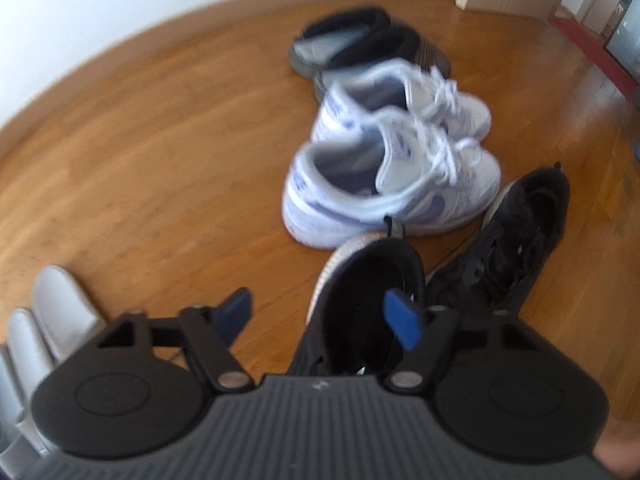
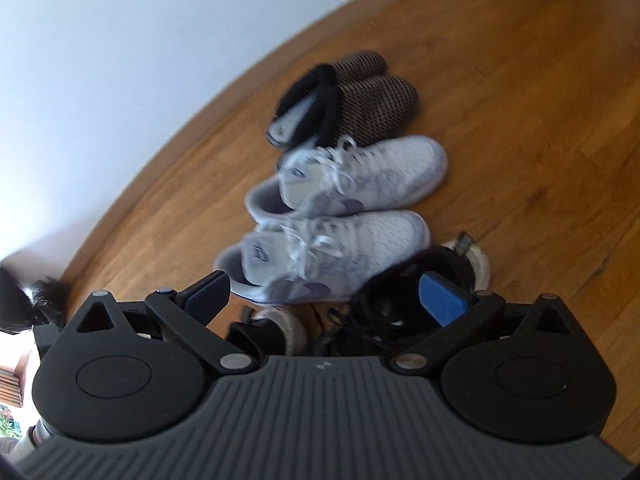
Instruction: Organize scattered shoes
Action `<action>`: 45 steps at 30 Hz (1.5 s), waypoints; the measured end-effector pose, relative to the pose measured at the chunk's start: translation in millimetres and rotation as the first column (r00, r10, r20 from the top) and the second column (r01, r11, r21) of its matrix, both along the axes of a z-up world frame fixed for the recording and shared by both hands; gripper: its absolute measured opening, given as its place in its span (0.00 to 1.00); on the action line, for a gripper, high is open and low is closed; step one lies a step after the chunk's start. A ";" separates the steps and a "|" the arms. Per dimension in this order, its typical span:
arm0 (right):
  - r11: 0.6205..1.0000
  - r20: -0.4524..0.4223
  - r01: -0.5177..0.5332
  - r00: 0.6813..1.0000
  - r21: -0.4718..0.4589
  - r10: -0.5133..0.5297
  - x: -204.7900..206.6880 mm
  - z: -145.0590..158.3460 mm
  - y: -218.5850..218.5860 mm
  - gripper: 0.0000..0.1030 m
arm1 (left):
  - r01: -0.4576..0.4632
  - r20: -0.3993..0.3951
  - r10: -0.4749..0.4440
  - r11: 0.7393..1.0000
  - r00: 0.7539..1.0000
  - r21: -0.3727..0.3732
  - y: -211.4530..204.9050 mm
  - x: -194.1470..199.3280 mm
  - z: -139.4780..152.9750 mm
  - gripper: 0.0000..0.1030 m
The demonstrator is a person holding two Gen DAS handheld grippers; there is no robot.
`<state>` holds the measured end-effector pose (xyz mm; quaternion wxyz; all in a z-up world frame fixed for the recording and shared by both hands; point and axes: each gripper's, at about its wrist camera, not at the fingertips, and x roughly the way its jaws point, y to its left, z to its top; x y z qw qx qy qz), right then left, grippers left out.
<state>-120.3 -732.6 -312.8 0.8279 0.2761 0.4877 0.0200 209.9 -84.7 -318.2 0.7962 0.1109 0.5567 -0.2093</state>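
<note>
- Blue-padded left gripper (image 1: pixel 324 318) stands part open, one pad inside the near black sneaker's (image 1: pixel 368 300) collar, not pressing.
- Right gripper (image 2: pixel 332 298) gapes wide, one pad inside the other black sneaker (image 2: pixel 416 304).
- White sneakers (image 2: pixel 340 216) sit at twelve o'clock, slippers (image 2: pixel 360 100) beyond, on the wooden floor (image 2: pixel 540 100).

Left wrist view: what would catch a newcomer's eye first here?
The white sneakers with purple trim, side by side mid-floor, stand out against the wooden floor. Behind them lie dark slippers; in front, black shoes, one under the left tool.
</note>
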 end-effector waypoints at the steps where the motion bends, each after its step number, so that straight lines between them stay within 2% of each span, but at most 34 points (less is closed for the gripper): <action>1: 1.000 -0.012 0.002 1.000 -0.001 -0.002 0.3 -2.9 -1.0 1.00 | 0.008 -0.010 -0.008 1.000 1.000 0.006 -1.5 1.5 -5.0 0.54; 2: 1.000 -0.022 0.001 1.000 -0.003 -0.001 1.5 -6.2 -1.3 1.00 | 0.022 -0.026 -0.022 1.000 0.999 0.015 -2.8 3.2 -11.8 0.46; 3: 1.000 -0.031 0.000 1.000 -0.006 0.000 3.5 -9.6 -0.9 1.00 | 0.040 -0.047 -0.038 0.999 0.998 0.030 -3.5 4.9 -20.2 0.31; 5: 1.000 -0.048 -0.001 0.999 -0.010 0.000 9.1 -14.9 1.8 1.00 | 0.040 -0.056 -0.039 0.999 0.998 0.026 0.2 2.8 -26.1 0.10; 7: 1.000 -0.051 -0.007 0.999 -0.008 0.007 13.4 -16.9 5.2 1.00 | 0.026 -0.036 -0.026 1.000 0.999 0.007 7.5 -3.7 -25.1 0.08; 9: 1.000 -0.049 -0.016 0.999 -0.008 0.016 17.2 -18.3 9.1 1.00 | 0.018 -0.001 -0.018 1.000 1.000 0.018 15.3 -14.6 -20.8 0.07; 14: 0.999 -0.071 -0.031 0.997 -0.008 0.031 23.1 -26.6 17.7 1.00 | -0.067 0.037 0.067 0.998 0.997 0.016 44.5 -23.5 -15.5 0.07; 18: 0.999 -0.099 -0.048 0.994 -0.011 0.047 27.0 -35.1 27.9 1.00 | -0.184 0.067 0.183 0.983 0.981 0.005 76.3 -9.4 -5.9 0.07; 22: 0.997 -0.104 -0.077 0.992 -0.014 0.075 31.7 -38.8 41.1 1.00 | -0.289 0.116 0.290 0.957 0.950 -0.028 101.1 19.4 -2.5 0.07; 23: 0.996 -0.107 -0.092 0.990 -0.014 0.090 33.6 -40.1 47.4 1.00 | -0.300 0.098 0.303 0.953 0.948 -0.038 106.0 25.1 -4.7 0.08; 25: 0.992 -0.113 -0.123 0.986 -0.009 0.121 37.0 -43.0 60.3 1.00 | -0.326 0.063 0.329 0.944 0.942 -0.051 114.4 33.6 -7.9 0.21; 27: 0.979 -0.137 -0.203 0.970 0.012 0.203 43.8 -51.2 90.7 1.00 | -0.336 0.045 0.342 0.935 0.938 -0.117 123.8 31.6 0.7 0.49; 29: 0.961 -0.163 -0.274 0.947 0.035 0.276 49.9 -59.1 120.9 1.00 | -0.341 0.056 0.354 0.925 0.934 -0.166 133.4 24.3 16.6 0.62; 32: 0.933 -0.182 -0.347 0.916 0.092 0.358 59.7 -69.2 169.1 1.00 | -0.381 0.102 0.408 0.900 0.907 -0.213 161.6 0.8 48.7 0.78; 36: 0.898 -0.189 -0.418 0.879 0.138 0.438 73.3 -81.5 244.0 1.00 | -0.498 0.086 0.538 0.821 0.839 -0.279 224.3 -47.5 73.0 0.82; 38: 0.879 -0.190 -0.462 0.858 0.118 0.477 79.9 -89.4 285.2 1.00 | -0.534 0.067 0.574 0.793 0.816 -0.291 247.7 -62.3 75.3 0.82; 39: 0.860 -0.198 -0.505 0.838 0.074 0.509 83.2 -96.2 309.6 0.99 | -0.564 0.064 0.604 0.773 0.794 -0.289 264.0 -72.8 76.1 0.82; 40: 0.851 -0.212 -0.525 0.831 0.007 0.515 84.6 -101.6 325.2 0.99 | -0.588 0.066 0.628 0.757 0.775 -0.285 276.1 -79.4 76.7 0.83; 41: 0.835 -0.247 -0.539 0.829 -0.114 0.501 86.3 -113.5 346.8 0.99 | -0.607 0.061 0.647 0.740 0.760 -0.289 285.5 -84.8 76.2 0.83; 42: 0.829 -0.272 -0.538 0.829 -0.154 0.488 87.7 -120.6 353.5 0.97 | -0.625 0.055 0.665 0.723 0.744 -0.293 294.8 -90.0 75.7 0.84; 44: 0.818 -0.320 -0.538 0.826 -0.204 0.464 91.1 -139.2 366.0 0.81 | -0.653 0.036 0.692 0.697 0.721 -0.296 306.4 -95.2 69.6 0.84; 45: 0.807 -0.306 -0.557 0.817 -0.198 0.489 92.0 -144.8 372.2 0.67 | -0.661 0.022 0.696 0.691 0.718 -0.294 309.0 -95.6 66.4 0.84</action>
